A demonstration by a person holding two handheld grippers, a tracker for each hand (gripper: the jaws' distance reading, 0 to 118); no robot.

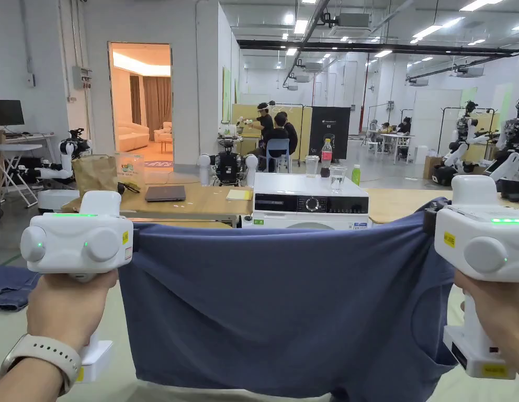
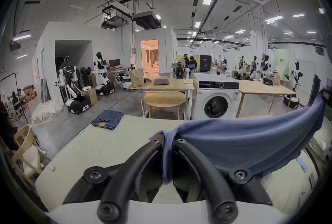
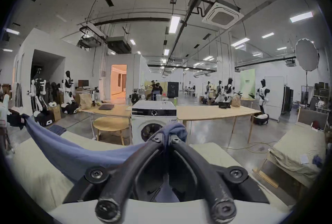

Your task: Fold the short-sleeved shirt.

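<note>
step: shirt (image 1: 284,309) held spread above the bed (image 2: 111,139) | left gripper (image 2: 168,140) and right gripper (image 3: 166,136) each clamped on its top edge | next: probably lower it flat onto the bed

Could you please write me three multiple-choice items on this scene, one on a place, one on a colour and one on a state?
1. Where do the folded jeans lie?
A. on the pale work surface's far left corner
B. on the washing machine
C. on the round stool

2. What colour is the shirt?
A. red
B. blue
C. white

3. How is the shirt held?
A. flat on the surface
B. by one gripper
C. in the air, stretched between the left gripper and right gripper

Answers: 1 A, the left gripper view shows them there; 2 B, plain in all views; 3 C, each gripper's jaws pinch an upper corner.
</note>
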